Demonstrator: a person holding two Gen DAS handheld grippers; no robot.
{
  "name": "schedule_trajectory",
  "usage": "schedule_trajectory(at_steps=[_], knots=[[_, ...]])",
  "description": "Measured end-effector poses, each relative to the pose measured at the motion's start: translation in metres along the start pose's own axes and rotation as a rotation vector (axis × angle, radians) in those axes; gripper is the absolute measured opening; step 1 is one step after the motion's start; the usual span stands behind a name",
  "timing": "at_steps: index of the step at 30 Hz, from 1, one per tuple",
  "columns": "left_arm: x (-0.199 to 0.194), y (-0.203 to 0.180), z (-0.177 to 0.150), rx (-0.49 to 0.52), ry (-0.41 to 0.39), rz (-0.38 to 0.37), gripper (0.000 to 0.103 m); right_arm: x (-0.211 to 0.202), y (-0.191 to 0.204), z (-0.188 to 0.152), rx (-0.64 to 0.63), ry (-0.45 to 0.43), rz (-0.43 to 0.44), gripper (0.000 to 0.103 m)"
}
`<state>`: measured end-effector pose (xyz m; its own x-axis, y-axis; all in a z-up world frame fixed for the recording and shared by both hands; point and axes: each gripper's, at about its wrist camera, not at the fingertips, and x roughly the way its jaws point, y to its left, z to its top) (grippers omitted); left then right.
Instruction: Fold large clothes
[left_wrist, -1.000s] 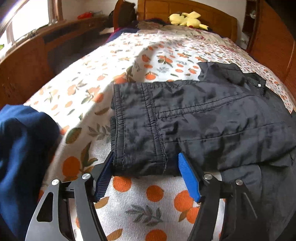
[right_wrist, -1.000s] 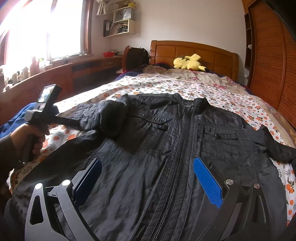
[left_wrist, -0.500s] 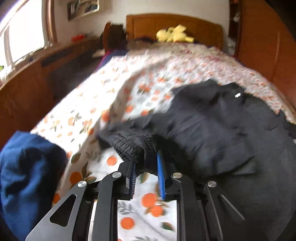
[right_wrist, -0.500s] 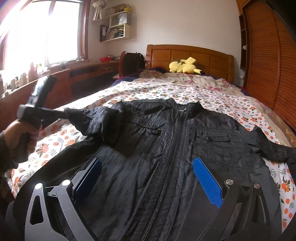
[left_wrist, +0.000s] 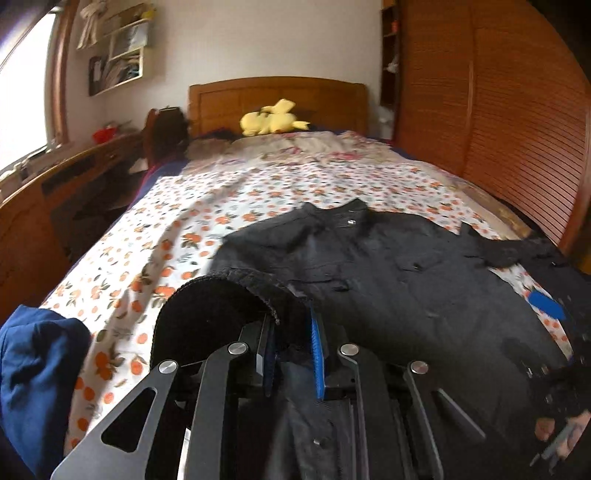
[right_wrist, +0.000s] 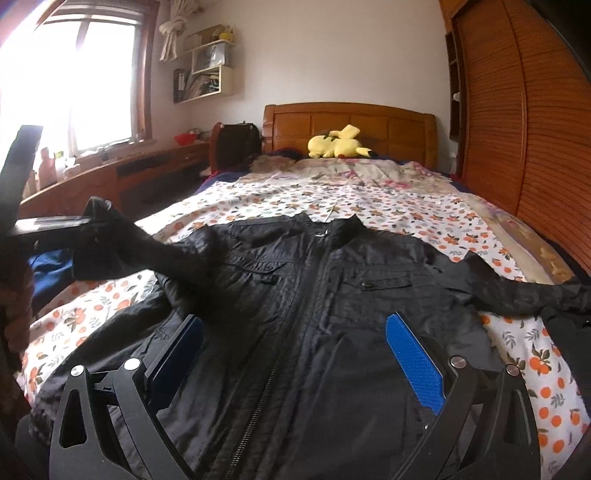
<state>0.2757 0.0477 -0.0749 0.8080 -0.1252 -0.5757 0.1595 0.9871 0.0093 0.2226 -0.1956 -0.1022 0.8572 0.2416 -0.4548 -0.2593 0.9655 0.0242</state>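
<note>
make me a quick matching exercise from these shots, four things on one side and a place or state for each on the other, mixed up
Things:
1. left gripper
2. right gripper
3. yellow plush toy
4. blue garment

Place or state:
a. open above the jacket front
b. bunched at the left edge of the bed
c. shut on the sleeve cuff
d. lying by the headboard

Pairs: 1-c, 2-a, 3-d, 4-b
</note>
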Motion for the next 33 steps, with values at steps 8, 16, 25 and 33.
schedule_trajectory(at_steps=[8,16,25,33], knots=[[-0.005,-0.015,-0.045,0.007,0.048,-0.016,0.023,0.004,-0.009,-0.001,0.010,0.019,-0.004,0.096],[-0.022,-0.002,-0.096,-0.015,0.077,-0.042,0.048,0.011,0.019,0.000,-0.035,0.036,0.058,0.096],[-0.065,0.029,-0.128,-0.041,0.027,0.029,0.081,0.024,0.067,-0.009,-0.113,0.087,0.200,0.096],[-0.098,0.046,-0.145,-0.030,-0.007,0.097,0.096,0.038,0.127,-0.026,-0.259,0.170,0.355,0.088]])
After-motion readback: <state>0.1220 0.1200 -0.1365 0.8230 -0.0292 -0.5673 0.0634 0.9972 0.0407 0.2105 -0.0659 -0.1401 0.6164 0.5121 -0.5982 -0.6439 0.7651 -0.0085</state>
